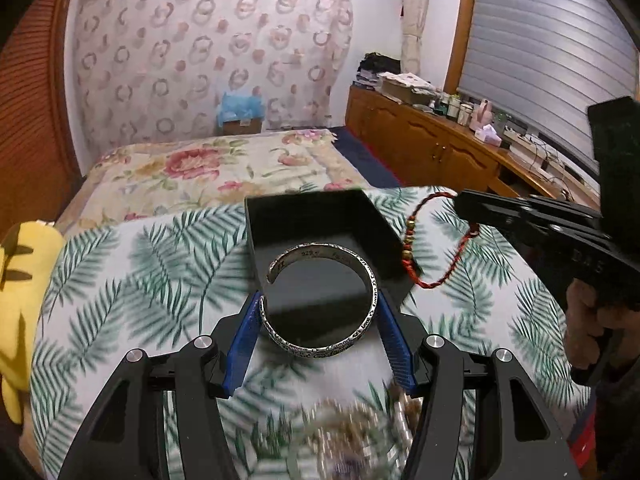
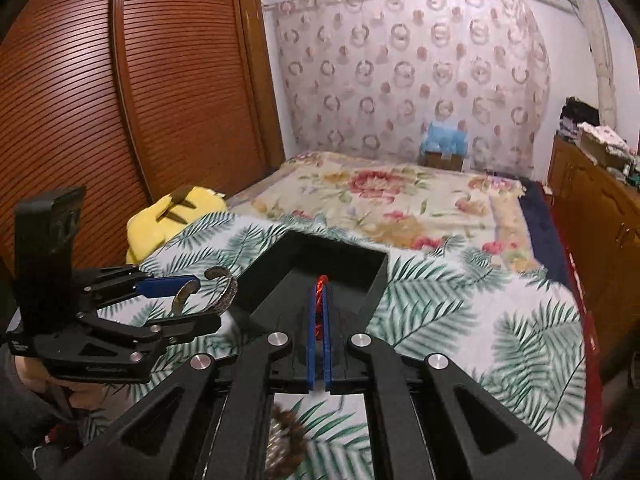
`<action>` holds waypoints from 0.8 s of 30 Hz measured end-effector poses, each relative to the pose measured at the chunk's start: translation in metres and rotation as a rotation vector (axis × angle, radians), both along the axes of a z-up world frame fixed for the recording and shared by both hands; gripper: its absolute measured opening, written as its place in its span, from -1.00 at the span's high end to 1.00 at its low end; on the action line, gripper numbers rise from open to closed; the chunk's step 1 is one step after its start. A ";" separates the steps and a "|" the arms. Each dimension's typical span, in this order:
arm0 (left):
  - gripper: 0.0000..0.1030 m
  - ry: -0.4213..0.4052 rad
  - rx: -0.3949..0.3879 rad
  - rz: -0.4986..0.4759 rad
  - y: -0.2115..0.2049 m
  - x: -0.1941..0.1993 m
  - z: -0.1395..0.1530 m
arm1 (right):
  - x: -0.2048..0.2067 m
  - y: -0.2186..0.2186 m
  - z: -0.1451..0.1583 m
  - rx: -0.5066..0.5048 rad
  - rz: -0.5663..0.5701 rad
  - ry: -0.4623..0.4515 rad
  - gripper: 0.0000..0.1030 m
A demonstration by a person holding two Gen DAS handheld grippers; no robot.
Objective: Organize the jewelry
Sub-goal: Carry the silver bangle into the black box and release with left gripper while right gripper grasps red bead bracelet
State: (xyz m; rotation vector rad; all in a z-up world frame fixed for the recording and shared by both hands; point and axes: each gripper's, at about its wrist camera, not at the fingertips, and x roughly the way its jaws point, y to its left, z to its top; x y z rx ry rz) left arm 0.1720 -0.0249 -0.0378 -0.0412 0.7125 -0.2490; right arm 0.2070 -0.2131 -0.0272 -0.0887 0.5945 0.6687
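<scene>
My left gripper is shut on an engraved silver cuff bangle, held flat between its blue pads above the near edge of an open black box. In the right wrist view the same bangle shows in the left gripper, left of the black box. My right gripper is shut on a red braided cord bracelet over the box. From the left wrist view, that red bracelet with gold beads dangles from the right gripper beside the box's right wall.
The box rests on a palm-leaf printed cloth at the foot of a floral bed. More beaded jewelry lies blurred close below the left gripper. A yellow plush toy sits at left, a wooden dresser at right.
</scene>
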 end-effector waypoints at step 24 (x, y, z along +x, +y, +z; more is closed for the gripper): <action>-0.16 0.028 0.046 0.003 -0.008 0.057 -0.010 | 0.061 0.021 -0.015 -0.016 0.069 0.023 0.93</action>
